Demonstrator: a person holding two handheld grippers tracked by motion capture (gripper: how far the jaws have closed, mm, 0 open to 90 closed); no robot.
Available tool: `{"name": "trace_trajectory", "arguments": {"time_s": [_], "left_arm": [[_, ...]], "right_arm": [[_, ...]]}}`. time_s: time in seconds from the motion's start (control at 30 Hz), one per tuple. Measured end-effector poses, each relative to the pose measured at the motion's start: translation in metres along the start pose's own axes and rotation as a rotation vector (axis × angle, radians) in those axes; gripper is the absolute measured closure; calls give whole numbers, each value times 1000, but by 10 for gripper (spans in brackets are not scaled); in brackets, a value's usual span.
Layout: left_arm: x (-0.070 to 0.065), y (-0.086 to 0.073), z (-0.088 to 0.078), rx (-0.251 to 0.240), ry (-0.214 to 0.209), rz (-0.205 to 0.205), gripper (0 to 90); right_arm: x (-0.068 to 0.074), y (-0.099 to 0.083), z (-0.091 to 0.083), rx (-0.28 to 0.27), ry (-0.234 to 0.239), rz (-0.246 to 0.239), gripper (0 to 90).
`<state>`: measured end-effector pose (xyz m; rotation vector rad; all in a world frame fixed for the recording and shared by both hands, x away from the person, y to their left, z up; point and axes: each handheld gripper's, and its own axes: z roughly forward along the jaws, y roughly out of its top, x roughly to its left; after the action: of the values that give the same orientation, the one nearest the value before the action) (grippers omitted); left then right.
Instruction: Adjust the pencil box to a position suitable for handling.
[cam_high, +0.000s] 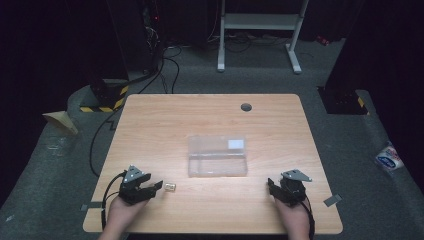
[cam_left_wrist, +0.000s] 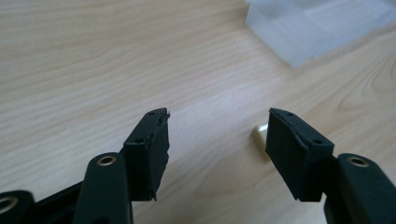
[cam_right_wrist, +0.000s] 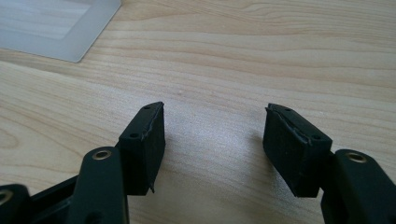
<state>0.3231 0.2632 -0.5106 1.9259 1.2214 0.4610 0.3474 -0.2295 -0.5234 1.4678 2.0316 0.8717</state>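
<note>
On the wooden table (cam_high: 210, 115), the left gripper (cam_high: 155, 186) sits near the front edge at about eight o'clock from the table's middle, held in the person's left hand (cam_high: 120, 212). Its jaws stand apart with bare wood between them. A small pale block (cam_high: 170, 187) lies on the table just beside the gripper's tip, at three o'clock from it in the high view. In the left gripper view the same small pale block (cam_left_wrist: 259, 134) peeks out just behind the inner edge of the right-hand jaw, resting on the wood; whether it touches that jaw cannot be told, and it is not clamped.

The right gripper (cam_high: 272, 186) rests near the front edge at about four o'clock from the table's middle, in the person's right hand (cam_high: 295, 217). Its jaws are also apart, and the right gripper view shows nothing but wood grain between them.

A clear plastic box (cam_high: 217, 156) lies flat around the table's middle, between the two grippers and farther from the person, well apart from both. It appears at one o'clock in the left gripper view (cam_left_wrist: 317, 25) and at eleven o'clock in the right gripper view (cam_right_wrist: 56, 25). A round hole (cam_high: 246, 107) sits in the tabletop at twelve o'clock from the box.
</note>
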Motion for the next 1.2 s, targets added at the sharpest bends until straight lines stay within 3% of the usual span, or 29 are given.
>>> {"name": "trace_trajectory", "arguments": {"time_s": [0.07,0.17,0.3,0.4,0.47,0.53,0.6,0.77,0.87,1.0,1.1,1.2], "left_arm": [[-6,0,3,-23,-16,14,416],[-14,3,1,-17,-14,81,405],[-17,-1,-9,-30,-88,71,406],[-17,-1,-12,-44,-109,71,404],[-16,-2,-10,-28,-100,99,395],[-16,-1,-8,-7,-151,65,383],[-19,0,-9,-27,-169,74,367],[-29,-1,-1,-12,-105,120,313],[-32,-1,6,6,-101,116,323],[-35,-2,10,5,-64,128,371],[-31,-3,13,12,-50,96,423],[-32,-3,15,14,-54,114,430]], "right_arm": [[0,0,0,0,-1,0,388],[0,0,0,-2,-4,6,393],[0,1,1,-1,-11,9,397],[1,0,1,-2,-15,11,397],[2,0,1,-2,-18,18,398],[2,0,1,-2,-18,18,397],[2,0,1,-3,-18,14,398],[2,0,1,-4,-17,14,398],[2,0,0,-1,-17,17,402],[2,0,0,-2,-20,13,403],[2,0,0,-1,-20,14,403],[2,0,0,-1,-20,14,403]]}}
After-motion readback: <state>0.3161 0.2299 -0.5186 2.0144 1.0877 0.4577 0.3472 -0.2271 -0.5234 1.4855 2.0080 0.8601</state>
